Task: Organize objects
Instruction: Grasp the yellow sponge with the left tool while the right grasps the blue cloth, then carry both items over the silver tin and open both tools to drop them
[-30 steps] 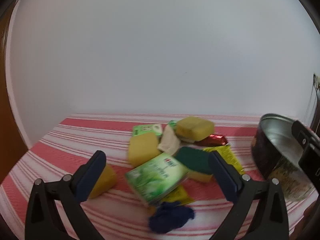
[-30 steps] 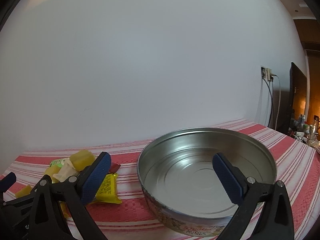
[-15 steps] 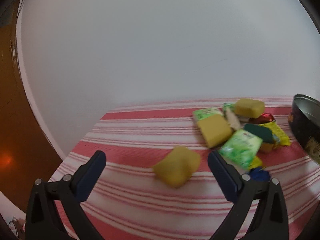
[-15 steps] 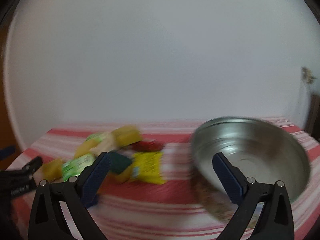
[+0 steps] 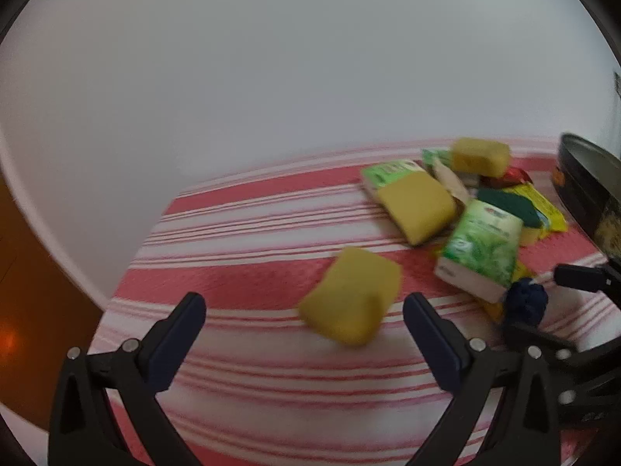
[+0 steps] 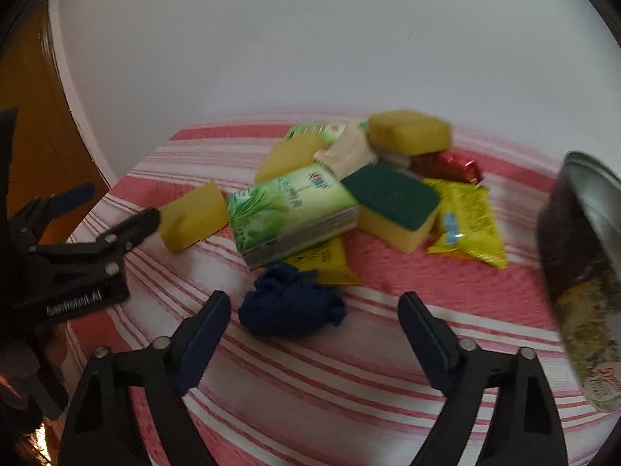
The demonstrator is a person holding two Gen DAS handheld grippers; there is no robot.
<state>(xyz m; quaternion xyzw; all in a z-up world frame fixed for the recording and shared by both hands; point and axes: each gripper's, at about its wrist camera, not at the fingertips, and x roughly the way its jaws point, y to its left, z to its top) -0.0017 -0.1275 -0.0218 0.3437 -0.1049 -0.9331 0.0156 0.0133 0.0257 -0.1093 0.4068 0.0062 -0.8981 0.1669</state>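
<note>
Red-and-white striped tabletop (image 5: 248, 240) carries a jumbled pile; both grippers' fingers gape empty, left gripper (image 5: 304, 324) before a loose yellow sponge block (image 5: 351, 301), right gripper (image 6: 314, 324) near a crumpled navy cloth (image 6: 291, 310), which could snag neighbouring packets

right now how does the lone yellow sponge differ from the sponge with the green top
The lone yellow sponge is plain yellow all over; the green-topped sponge carries a dark green scouring layer on a yellow base. The lone sponge lies apart on the striped cloth, beside the left tool; the green-topped one sits in the pile, against the green tissue pack and the yellow packet. Both are blocky and lie free of either tool.
</note>
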